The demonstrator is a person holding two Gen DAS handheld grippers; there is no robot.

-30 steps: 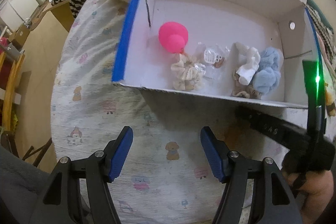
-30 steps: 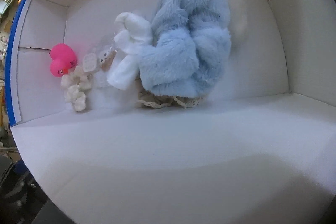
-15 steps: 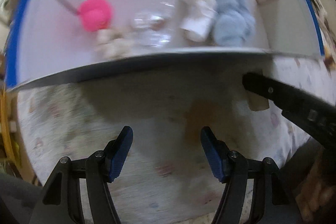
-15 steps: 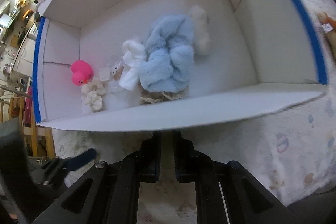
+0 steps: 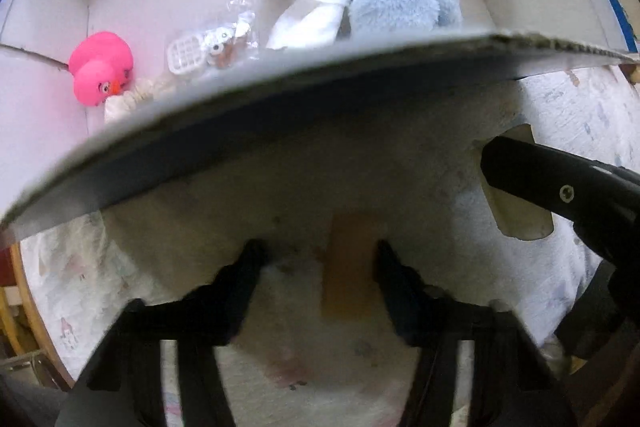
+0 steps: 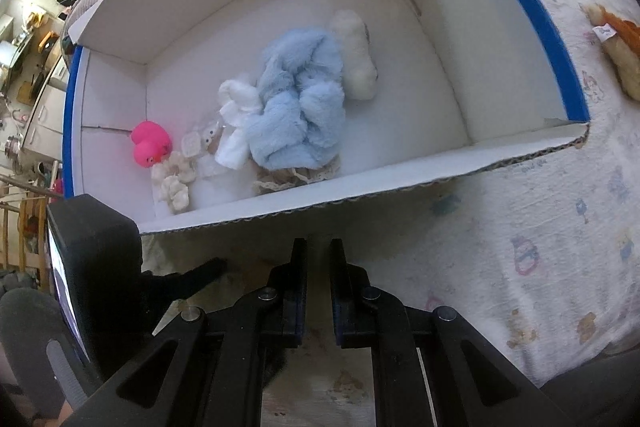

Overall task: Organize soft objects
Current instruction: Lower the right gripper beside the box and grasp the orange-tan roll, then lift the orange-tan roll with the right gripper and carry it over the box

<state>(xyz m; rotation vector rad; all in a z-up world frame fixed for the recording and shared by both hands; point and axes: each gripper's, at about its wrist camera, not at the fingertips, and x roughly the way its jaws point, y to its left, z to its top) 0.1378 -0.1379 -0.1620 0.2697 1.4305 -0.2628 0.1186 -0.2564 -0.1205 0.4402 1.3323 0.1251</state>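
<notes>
A white cardboard box [image 6: 500,75] with a blue rim stands on a printed tablecloth [image 6: 540,227]. Inside lie a pink rubber duck [image 6: 150,143], a clear packet [image 6: 200,141], a cream scrunchie [image 6: 172,183], a white sock [image 6: 236,111], a fluffy blue cloth [image 6: 300,107], a cream plush piece [image 6: 356,55] and some lace [image 6: 288,179]. My left gripper [image 5: 318,259] points down at the cloth just outside the box's near wall [image 5: 280,131]; its jaws are closing, with only cloth and a tan patch [image 5: 348,267] between them. My right gripper [image 6: 318,267] is shut and empty, and also shows at the edge of the left wrist view [image 5: 560,195].
An orange and tan plush toy [image 6: 616,55] lies on the tablecloth to the right of the box. Room furniture and wooden chairs [image 6: 24,227] show beyond the table's left edge. A sleeve [image 6: 28,347] is at the lower left.
My left gripper has sunk close to the cloth beside the box's near wall and its jaws have narrowed. My right gripper has drawn back out of the box and shut.
</notes>
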